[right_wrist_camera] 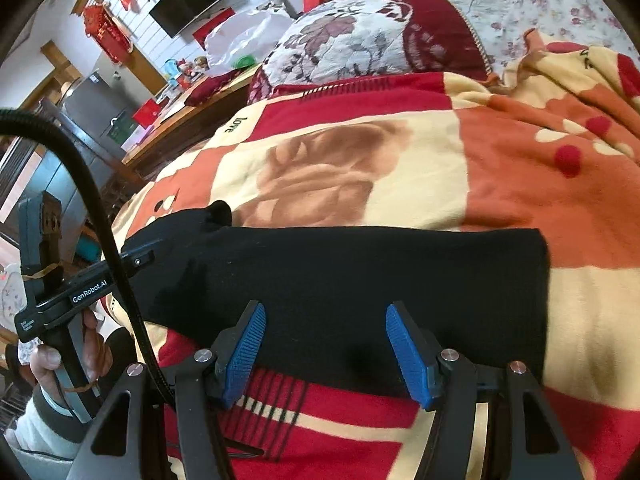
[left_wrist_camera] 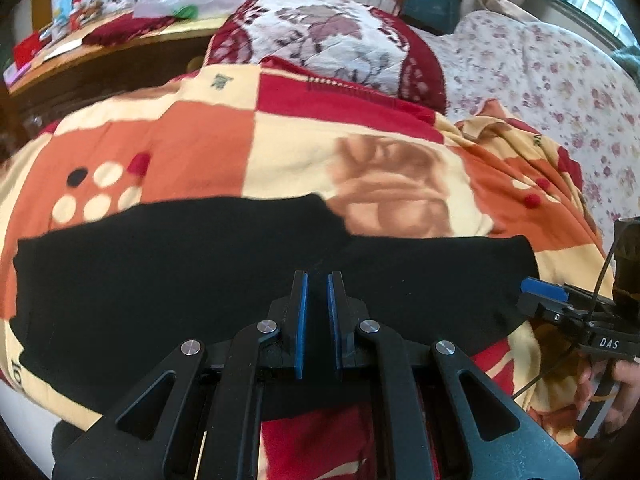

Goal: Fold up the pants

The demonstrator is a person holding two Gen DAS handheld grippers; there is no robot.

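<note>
Left tongs (left_wrist_camera: 318, 280) sit narrow, pads nearly together, and I see no cloth pinched between them; they hover over the black pants (left_wrist_camera: 240, 272). Right tongs (right_wrist_camera: 325, 316) stand wide with nothing gripped, their tips over the near edge of the pants.

Pants lie on the patterned blanket (left_wrist_camera: 320, 148) on the bed as a long flat band running side to side, with a floral pillow (left_wrist_camera: 328, 36) well beyond.

I judge the lengthwise fold done: legs look stacked one on the other, edges fairly even. A small bump shows at the far left end in the right wrist view.

Left to do, by my reckoning: fold the band crosswise, end to end, then smooth.
</note>
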